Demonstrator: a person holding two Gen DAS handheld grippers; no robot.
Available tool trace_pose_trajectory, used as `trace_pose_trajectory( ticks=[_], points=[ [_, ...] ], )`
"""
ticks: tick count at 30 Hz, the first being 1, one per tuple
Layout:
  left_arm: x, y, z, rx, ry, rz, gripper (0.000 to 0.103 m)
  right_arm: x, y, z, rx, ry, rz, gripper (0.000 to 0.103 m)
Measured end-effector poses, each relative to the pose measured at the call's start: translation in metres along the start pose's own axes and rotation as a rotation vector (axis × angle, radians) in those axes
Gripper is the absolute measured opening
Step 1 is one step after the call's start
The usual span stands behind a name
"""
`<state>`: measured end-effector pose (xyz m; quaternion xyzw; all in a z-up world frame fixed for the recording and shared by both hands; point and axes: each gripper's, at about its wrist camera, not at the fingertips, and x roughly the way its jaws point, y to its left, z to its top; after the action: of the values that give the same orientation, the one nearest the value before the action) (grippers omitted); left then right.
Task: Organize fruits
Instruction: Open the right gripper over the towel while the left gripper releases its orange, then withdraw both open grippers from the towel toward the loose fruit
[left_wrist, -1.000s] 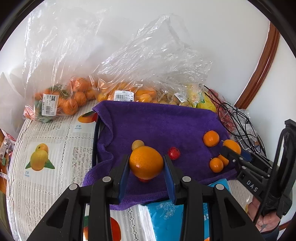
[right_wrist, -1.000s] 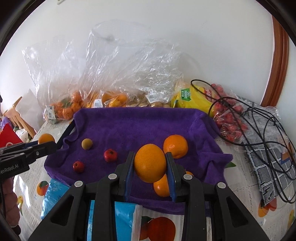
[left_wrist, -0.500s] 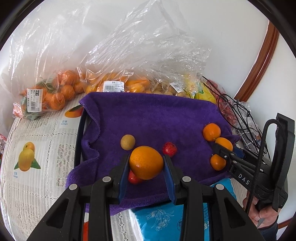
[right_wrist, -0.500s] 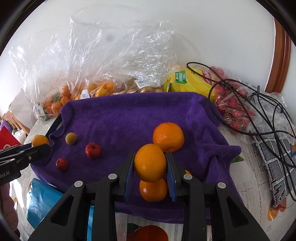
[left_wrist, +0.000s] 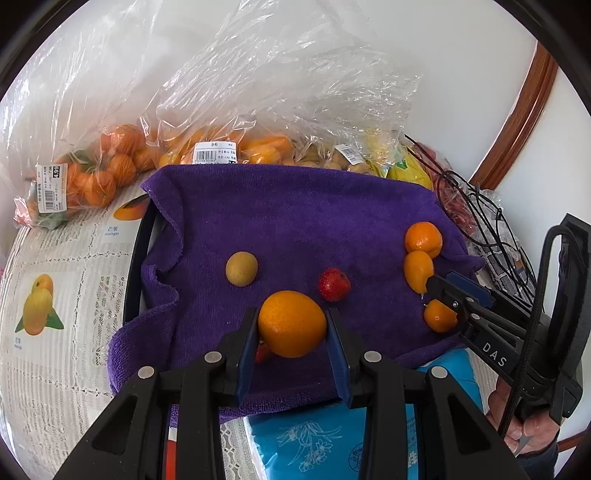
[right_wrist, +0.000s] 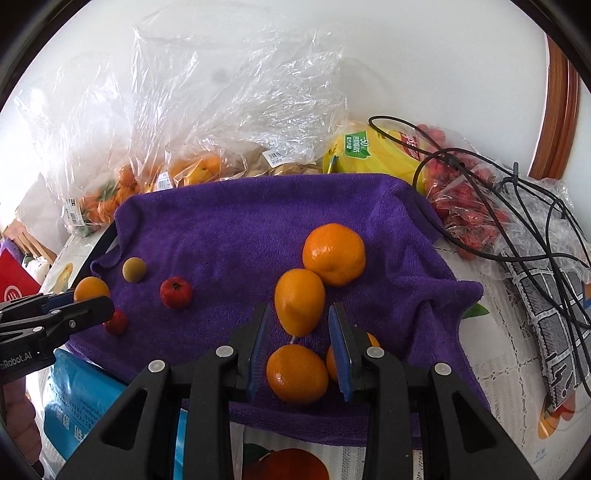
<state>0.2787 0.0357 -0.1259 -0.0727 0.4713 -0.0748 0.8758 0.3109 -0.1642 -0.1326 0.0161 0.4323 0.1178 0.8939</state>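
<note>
My left gripper (left_wrist: 291, 314) is shut on an orange (left_wrist: 291, 325) above the near edge of the purple towel (left_wrist: 295, 214). On the towel lie a small yellow-green fruit (left_wrist: 241, 268) and two red fruits (left_wrist: 334, 285), one half hidden under the left finger. My right gripper (right_wrist: 300, 308) has its jaws apart. An egg-shaped orange (right_wrist: 299, 295) rests on the towel (right_wrist: 240, 221) just past its fingertips, with slim gaps at both pads. It touches a bigger orange (right_wrist: 334, 254). Another orange (right_wrist: 297, 373) lies below the jaws.
Clear plastic bags of oranges (left_wrist: 92, 177) line the back wall, beside a yellow packet (right_wrist: 369, 155) and a bag of red fruit (right_wrist: 469, 218). Black cables (right_wrist: 517, 206) sprawl at the right. A blue packet (left_wrist: 317, 435) lies at the towel's near edge. A black tray rim (left_wrist: 138, 251) shows under the towel.
Both grippers have sunk toward the towel. The right gripper's orange has slid forward out of the pads and now lies against the bigger orange. The left gripper keeps its orange.
</note>
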Motion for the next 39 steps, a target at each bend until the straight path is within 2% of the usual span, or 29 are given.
trace_pose_trajectory(
  ticks=[7,13,15,17,27,39],
  points=[
    [0.004,-0.002,-0.001,0.003,0.008,-0.005,0.034,-0.008,0.002,-0.001,0.005,-0.017,0.01,0.034],
    [0.006,-0.003,0.0,0.004,0.02,-0.004,0.034,-0.019,0.004,-0.001,-0.004,-0.049,0.014,0.042],
    [0.001,-0.006,0.001,0.015,0.004,0.011,0.041,-0.025,0.003,0.0,0.007,-0.061,0.011,0.053],
    [-0.005,-0.007,0.002,0.015,-0.012,0.004,0.048,-0.029,0.003,0.0,0.015,-0.066,0.006,0.058],
    [-0.046,-0.011,-0.008,0.004,-0.054,-0.001,0.048,-0.072,0.004,-0.004,0.04,-0.113,-0.016,0.058],
    [-0.098,-0.023,-0.042,0.011,-0.098,0.012,0.048,-0.133,0.011,-0.038,0.015,-0.141,-0.038,0.058]
  ],
)
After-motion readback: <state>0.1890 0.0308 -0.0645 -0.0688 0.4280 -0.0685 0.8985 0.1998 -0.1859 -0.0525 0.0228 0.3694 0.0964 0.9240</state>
